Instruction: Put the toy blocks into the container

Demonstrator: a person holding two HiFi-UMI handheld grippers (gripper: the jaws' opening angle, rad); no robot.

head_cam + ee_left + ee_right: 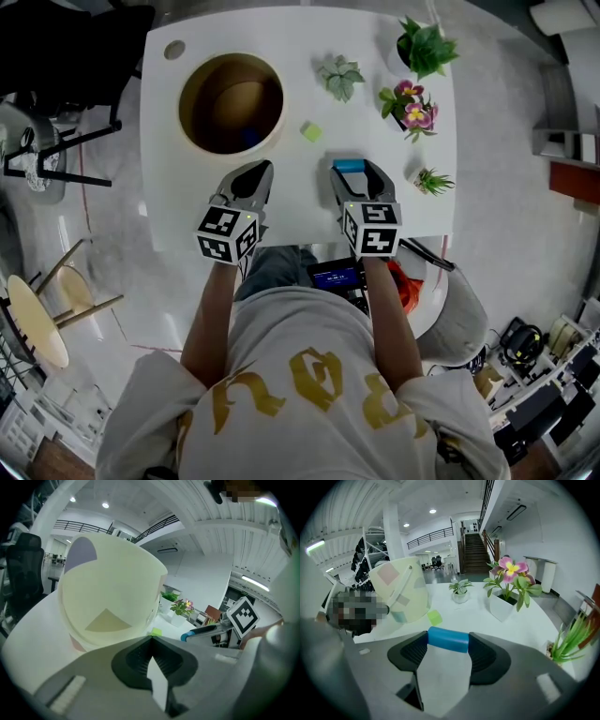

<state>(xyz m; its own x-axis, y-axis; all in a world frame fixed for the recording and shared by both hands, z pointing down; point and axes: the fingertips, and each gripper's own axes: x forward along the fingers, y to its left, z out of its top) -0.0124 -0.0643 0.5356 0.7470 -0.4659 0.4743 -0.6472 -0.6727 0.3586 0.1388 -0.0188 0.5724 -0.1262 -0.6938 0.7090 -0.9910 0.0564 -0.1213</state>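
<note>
While the right gripper [352, 169] pinches the blue block [448, 638] only at its jaw tips, w/ the container [108, 592] off to its left, the block could slip & roll across the table [309, 56]. Left gripper [151, 639]: jaws together, empty. Green block [310, 131] lies near the container.

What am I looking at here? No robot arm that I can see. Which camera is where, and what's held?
A person holds a handheld two-jaw gripper in each hand. The head view looks down from their head; the other two cameras ride on the grippers. The right gripper clamps a blue block. The left gripper is shut and empty. On the white table: a round container, a green block and potted plants.
</note>
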